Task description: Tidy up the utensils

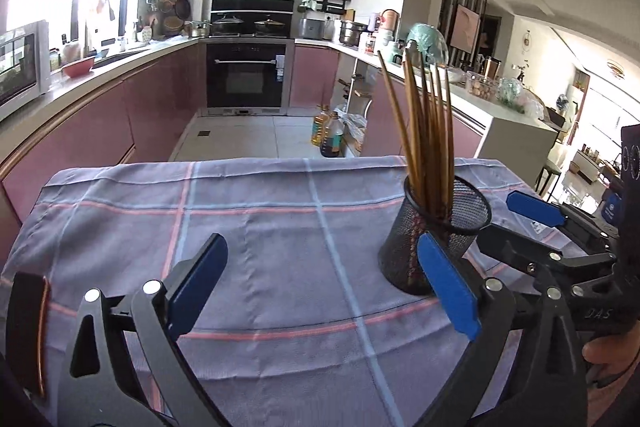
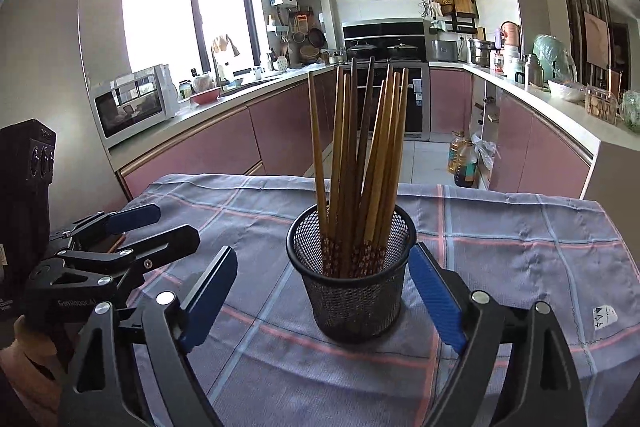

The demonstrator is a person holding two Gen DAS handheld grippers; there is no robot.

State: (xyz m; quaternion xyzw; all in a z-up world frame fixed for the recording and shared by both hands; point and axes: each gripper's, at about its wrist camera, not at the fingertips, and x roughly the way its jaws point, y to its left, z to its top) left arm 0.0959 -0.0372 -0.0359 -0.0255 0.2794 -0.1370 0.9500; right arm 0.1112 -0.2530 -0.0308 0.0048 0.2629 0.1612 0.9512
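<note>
While both tools stand apart and empty:
Left tool (image 1: 320, 287): apart, idle.
Right tool (image 2: 324, 291): apart, straddling the holder (image 2: 351, 279).
Advice: clamp gently, keeping the chopsticks (image 2: 360, 163) upright.

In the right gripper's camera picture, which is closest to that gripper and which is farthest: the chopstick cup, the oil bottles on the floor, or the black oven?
From the right gripper, nearest first:
1. The black mesh cup of chopsticks, on the checked cloth right between the open fingers.
2. The oil bottles, on the floor past the table, to the right.
3. The black oven, at the kitchen's far end.
</note>
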